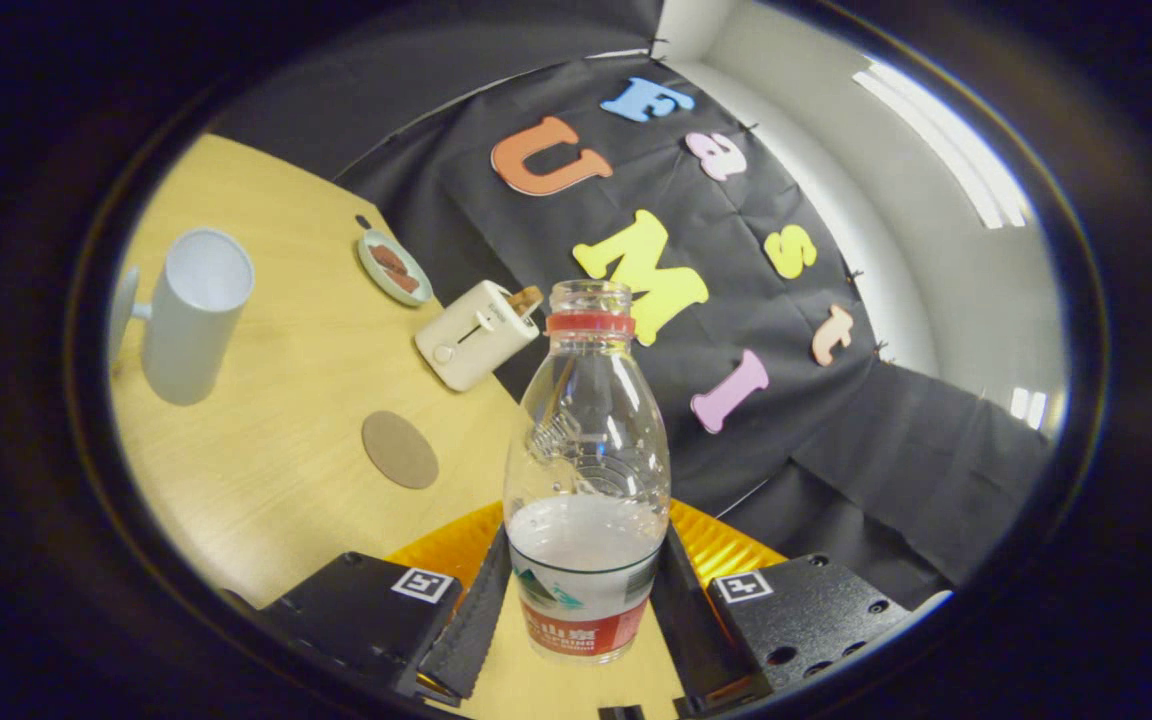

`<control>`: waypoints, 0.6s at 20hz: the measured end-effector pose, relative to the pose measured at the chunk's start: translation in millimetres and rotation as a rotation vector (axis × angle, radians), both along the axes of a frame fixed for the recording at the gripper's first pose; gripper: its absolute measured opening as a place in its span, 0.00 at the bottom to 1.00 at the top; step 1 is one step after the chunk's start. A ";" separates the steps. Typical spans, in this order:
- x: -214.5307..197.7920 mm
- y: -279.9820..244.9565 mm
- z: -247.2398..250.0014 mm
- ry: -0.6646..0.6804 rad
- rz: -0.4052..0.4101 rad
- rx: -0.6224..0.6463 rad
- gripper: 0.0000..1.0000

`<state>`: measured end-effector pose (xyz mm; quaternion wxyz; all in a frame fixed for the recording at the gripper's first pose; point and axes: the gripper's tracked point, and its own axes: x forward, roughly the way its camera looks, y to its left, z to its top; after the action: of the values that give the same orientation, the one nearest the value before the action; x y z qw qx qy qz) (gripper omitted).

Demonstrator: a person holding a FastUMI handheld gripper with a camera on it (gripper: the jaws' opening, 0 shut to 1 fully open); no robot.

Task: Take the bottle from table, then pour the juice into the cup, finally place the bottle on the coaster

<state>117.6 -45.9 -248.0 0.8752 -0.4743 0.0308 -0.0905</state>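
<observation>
Between the gripper (584, 610) fingers, the clear thin-walled plastic bottle (586, 470), uncapped and about a third full, is sitting pinched at its labelled base. Light, squashy, likely slippery; low grip looks sound. Beyond it: round cork coaster (399, 449), then pale cylindrical cup (194, 315).
</observation>
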 end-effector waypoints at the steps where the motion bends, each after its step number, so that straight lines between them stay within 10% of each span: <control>1: 2.9 1.6 -1.6 0.005 0.008 -0.004 0.80; 12: 2.9 29.6 12.1 -0.009 0.023 -0.301 0.80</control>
<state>120.5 -16.3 -236.0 0.7954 -0.5999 0.0072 -0.0861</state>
